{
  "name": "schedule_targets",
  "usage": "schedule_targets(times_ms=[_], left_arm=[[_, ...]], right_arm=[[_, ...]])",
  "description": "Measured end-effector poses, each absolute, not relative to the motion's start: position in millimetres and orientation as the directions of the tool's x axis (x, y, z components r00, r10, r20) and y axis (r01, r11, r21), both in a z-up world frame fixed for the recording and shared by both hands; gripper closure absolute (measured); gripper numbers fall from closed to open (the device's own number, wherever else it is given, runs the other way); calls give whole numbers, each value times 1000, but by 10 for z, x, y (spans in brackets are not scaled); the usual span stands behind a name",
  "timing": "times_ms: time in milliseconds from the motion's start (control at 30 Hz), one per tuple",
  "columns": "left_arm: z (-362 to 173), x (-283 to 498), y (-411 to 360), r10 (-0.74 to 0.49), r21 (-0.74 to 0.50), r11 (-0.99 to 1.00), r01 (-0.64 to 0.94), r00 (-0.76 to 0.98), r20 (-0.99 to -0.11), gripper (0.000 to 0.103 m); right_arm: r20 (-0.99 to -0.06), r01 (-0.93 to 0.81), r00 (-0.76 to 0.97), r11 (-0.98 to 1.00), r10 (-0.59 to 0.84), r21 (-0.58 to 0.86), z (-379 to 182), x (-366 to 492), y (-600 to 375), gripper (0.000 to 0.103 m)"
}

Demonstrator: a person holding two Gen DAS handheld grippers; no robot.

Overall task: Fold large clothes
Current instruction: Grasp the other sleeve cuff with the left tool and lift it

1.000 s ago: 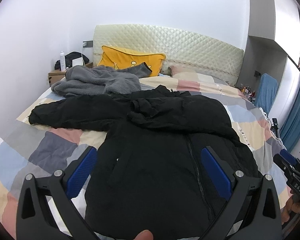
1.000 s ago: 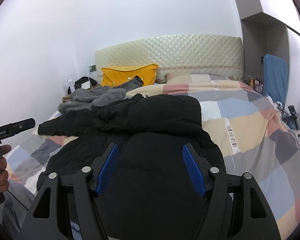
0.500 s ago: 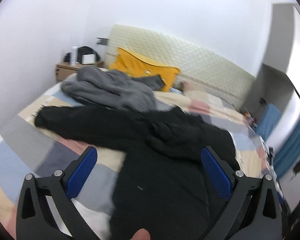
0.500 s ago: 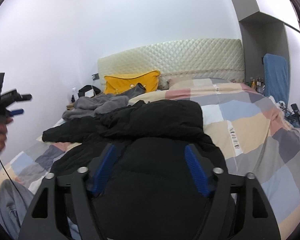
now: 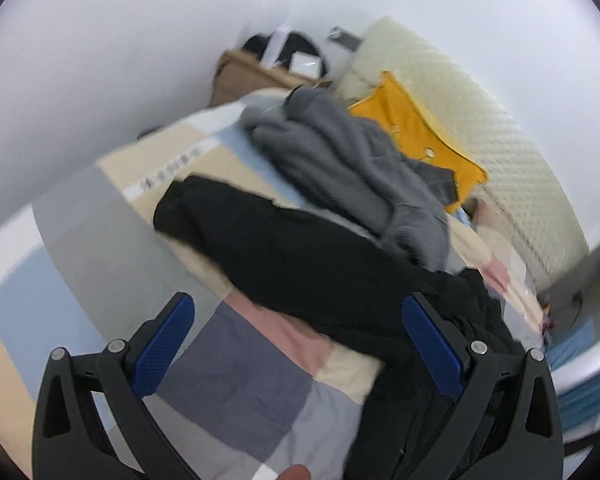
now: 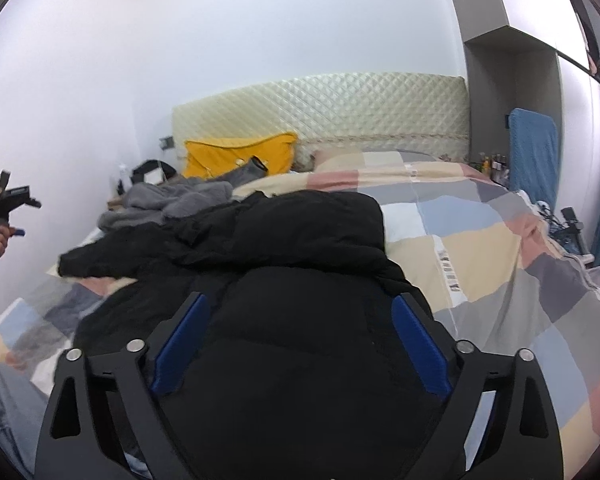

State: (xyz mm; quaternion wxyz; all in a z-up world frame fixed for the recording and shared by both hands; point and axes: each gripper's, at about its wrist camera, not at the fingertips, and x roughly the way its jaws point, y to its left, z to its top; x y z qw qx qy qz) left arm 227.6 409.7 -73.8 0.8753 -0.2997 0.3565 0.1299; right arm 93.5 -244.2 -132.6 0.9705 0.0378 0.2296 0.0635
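Observation:
A large black padded jacket [image 6: 300, 320] lies spread on the bed, front up. One sleeve [image 5: 284, 256] stretches out to the left; its cuff [image 5: 172, 204] rests on the quilt. The other sleeve is folded across the chest [image 6: 320, 224]. My left gripper [image 5: 296, 344] is open and empty, tilted, above the quilt just short of the outstretched sleeve. It also shows at the left edge of the right wrist view [image 6: 4, 208]. My right gripper [image 6: 300, 344] is open and empty above the jacket's lower body.
A grey fleece garment [image 5: 352, 168] is heaped beyond the sleeve, by a yellow pillow [image 5: 416, 132] and the quilted headboard [image 6: 340, 108]. The patchwork quilt [image 6: 480, 248] covers the bed. A nightstand [image 5: 256, 80] stands at the far left corner; blue fabric [image 6: 534, 152] hangs on the right.
My left gripper has swung left and tilted, from facing the jacket's body to facing its outstretched sleeve. My right gripper has stayed over the jacket, shifting only slightly.

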Motion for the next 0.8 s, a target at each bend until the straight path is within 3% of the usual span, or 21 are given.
schedule_targets(times_ms=[333, 800], left_arm=[[-2029, 2835, 4849, -83, -569, 642, -513, 692, -718, 0], [-2764, 3364, 5347, -91, -689, 511, -513, 765, -638, 5]], right_arm=[[-490, -40, 865, 987, 111, 153, -1397, 1181, -2321, 7], [-561, 6, 826, 997, 41, 82, -1524, 1532, -2071, 7]])
